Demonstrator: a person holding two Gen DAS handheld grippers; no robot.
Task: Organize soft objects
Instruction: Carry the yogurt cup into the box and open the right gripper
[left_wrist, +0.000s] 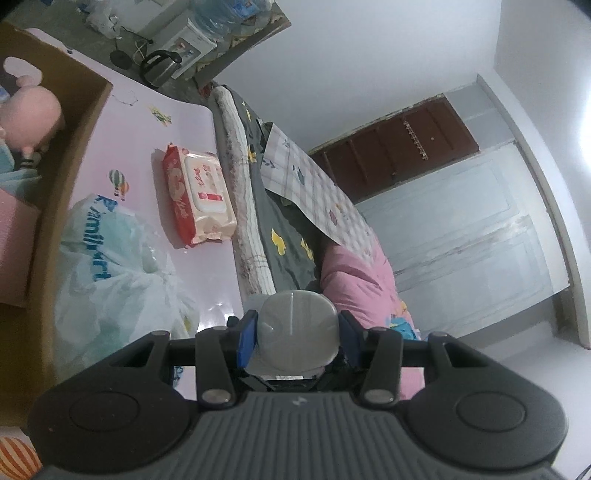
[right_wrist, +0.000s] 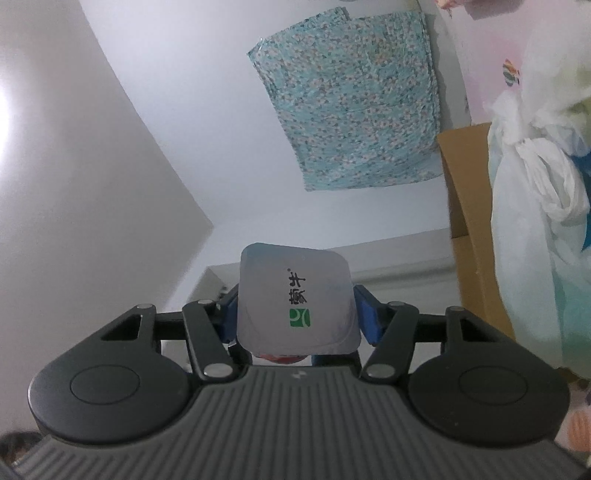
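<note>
The left gripper (left_wrist: 295, 338) pinches a grey cup (left_wrist: 297, 328), low in the frame's centre. The right gripper (right_wrist: 295, 314) pinches a foil-lidded cup (right_wrist: 295, 301), also low centre.

My tool works in a home bedroom: a bed (left_wrist: 255, 206) with a grey patterned sheet and pink quilt (left_wrist: 362, 280) runs from 12 to 4 o'clock of the pink sticker-decorated table (left_wrist: 122, 122). At 11 o'clock stand a kettle (left_wrist: 160, 66) and a water dispenser (left_wrist: 188, 44); at 2 o'clock is a brown door (left_wrist: 402, 144). Floral cloth (right_wrist: 354, 99) hangs on the wall at 12 o'clock in my right view.
</note>
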